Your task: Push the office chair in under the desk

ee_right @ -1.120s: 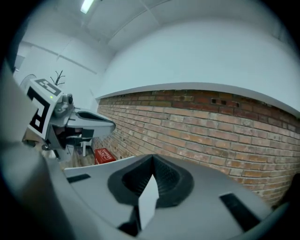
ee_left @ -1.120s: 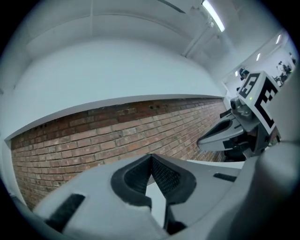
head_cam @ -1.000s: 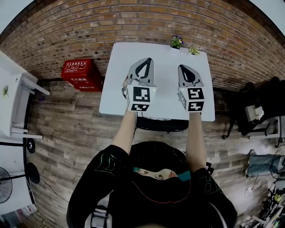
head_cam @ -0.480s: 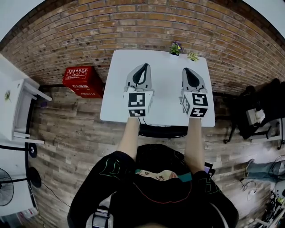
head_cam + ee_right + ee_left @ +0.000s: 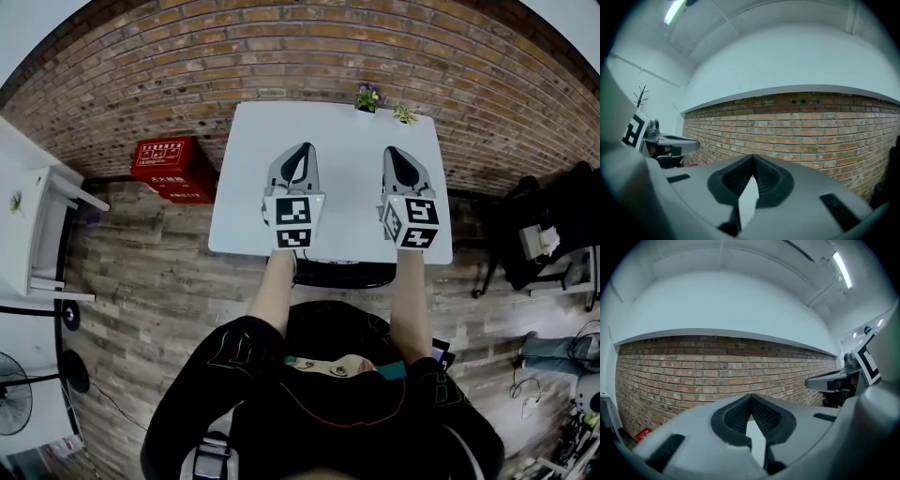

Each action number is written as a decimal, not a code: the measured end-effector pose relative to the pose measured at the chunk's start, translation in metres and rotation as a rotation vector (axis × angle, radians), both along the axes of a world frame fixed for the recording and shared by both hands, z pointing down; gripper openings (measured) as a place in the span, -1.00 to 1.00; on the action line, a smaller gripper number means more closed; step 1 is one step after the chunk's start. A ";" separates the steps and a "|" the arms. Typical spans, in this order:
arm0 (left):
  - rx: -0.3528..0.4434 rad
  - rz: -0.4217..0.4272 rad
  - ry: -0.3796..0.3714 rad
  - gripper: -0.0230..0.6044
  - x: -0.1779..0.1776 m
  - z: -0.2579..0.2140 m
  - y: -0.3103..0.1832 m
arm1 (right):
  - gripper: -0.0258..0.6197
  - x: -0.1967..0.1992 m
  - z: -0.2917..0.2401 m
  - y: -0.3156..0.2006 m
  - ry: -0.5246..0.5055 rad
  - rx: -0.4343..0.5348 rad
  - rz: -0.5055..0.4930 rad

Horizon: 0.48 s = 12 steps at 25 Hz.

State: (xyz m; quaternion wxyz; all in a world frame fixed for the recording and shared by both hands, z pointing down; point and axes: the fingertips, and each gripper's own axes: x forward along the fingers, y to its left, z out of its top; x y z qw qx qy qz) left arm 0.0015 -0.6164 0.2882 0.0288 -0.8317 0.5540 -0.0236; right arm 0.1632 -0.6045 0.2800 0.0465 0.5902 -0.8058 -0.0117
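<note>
In the head view the white desk [image 5: 246,187] stands against the brick wall. Only a black strip of the office chair [image 5: 342,274] shows beyond its near edge; the rest is hidden under the desktop. My left gripper [image 5: 302,150] and right gripper [image 5: 392,152] hover side by side above the desktop, pointing at the wall. Both are shut with nothing between the jaws. The left gripper view shows the left gripper [image 5: 751,398] with its jaws meeting, brick wall ahead. In the right gripper view the right gripper [image 5: 753,158] has its jaws together the same way.
Two small potted plants [image 5: 370,95] [image 5: 405,114] sit at the desk's far edge. A red box [image 5: 171,167] lies on the wooden floor left of the desk. White shelving [image 5: 37,225] stands at far left, dark chairs and gear [image 5: 544,225] at far right.
Both grippers have drawn back slightly over the desk toward the person and rolled a little. The chair's visible strip stays at the desk's near edge.
</note>
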 end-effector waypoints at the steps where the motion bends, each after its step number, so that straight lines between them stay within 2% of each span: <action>1: -0.010 0.003 0.004 -0.90 0.000 0.003 0.000 | -0.91 0.000 0.001 0.000 -0.001 -0.001 -0.001; 4: -0.033 0.005 0.011 -0.90 -0.001 0.011 0.001 | -0.91 0.000 0.006 0.002 -0.001 -0.012 -0.002; 12: -0.031 0.032 0.031 -0.90 0.002 0.012 0.005 | -0.91 -0.001 0.013 0.005 -0.001 -0.022 -0.001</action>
